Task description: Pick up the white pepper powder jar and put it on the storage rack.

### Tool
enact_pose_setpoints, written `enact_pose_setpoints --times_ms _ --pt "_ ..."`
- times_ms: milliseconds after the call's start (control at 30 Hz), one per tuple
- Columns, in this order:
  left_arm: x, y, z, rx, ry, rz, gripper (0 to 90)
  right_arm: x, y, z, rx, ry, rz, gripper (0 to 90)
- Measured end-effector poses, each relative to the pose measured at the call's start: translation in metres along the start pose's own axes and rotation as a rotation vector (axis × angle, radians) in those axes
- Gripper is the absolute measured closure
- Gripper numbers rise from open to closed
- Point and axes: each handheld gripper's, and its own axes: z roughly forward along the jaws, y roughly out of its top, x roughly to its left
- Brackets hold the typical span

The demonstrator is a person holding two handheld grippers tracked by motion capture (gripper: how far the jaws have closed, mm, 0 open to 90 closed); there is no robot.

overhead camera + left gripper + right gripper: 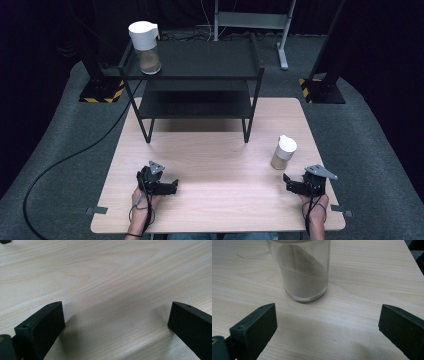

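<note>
A: Where does the right tool (289,181) sit?

B: Low over the near right part of the wooden surface (215,165), held in the person's right hand (314,204). Its jaws stand wide apart with nothing between them. In the right gripper view, bare wood lies across the whole gap.

A: And the nearest thing to it?

B: A small glass jar (283,152) with a white lid, standing upright on the surface just beyond the right tool and slightly to its left in the high view. The right gripper view shows the jar (302,270) ahead of the jaws, toward the left one, apart from both, and partly filled with a brownish powder that slopes to one side.

A: The left tool (172,186)?

B: Near the front left of the surface, in the left hand (142,197), pointing roughly toward the right. Its jaws are also spread wide and hold nothing; the left gripper view shows plain wood grain between them.

A: Anything farther back?

B: A black two-tier shelf (200,75) stands at the far edge of the surface. A larger jar (145,47) with a white lid, also holding brownish powder, stands upright on the left end of its top tier, well apart from both tools.
</note>
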Motion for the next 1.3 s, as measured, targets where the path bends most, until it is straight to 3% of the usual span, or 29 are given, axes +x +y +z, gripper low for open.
enact_pose_setpoints --times_ms 267,433,833,1133,1233,1300 --pt "0.001 -0.001 0.000 -0.001 -0.013 0.011 0.3 0.004 0.010 0.004 0.055 -0.022 -0.005 0.1" --pt "-0.001 -0.001 -0.001 -0.003 -0.006 0.020 0.2 0.001 0.022 0.010 0.092 0.008 0.015 0.0" --pt "0.001 0.000 0.000 -0.001 -0.013 0.013 0.2 0.025 0.060 0.026 0.022 0.011 -0.019 0.0" --pt "0.001 -0.001 0.000 -0.002 -0.014 0.013 0.2 0.027 0.077 0.042 0.050 0.014 -0.039 0.0" --pt "0.001 -0.001 -0.001 -0.001 -0.016 0.017 0.3 0.027 0.080 0.043 0.055 0.022 -0.062 12.3" --pt "0.001 0.000 0.000 0.000 -0.016 0.016 0.3 0.027 0.080 0.044 0.061 0.018 -0.062 15.3"
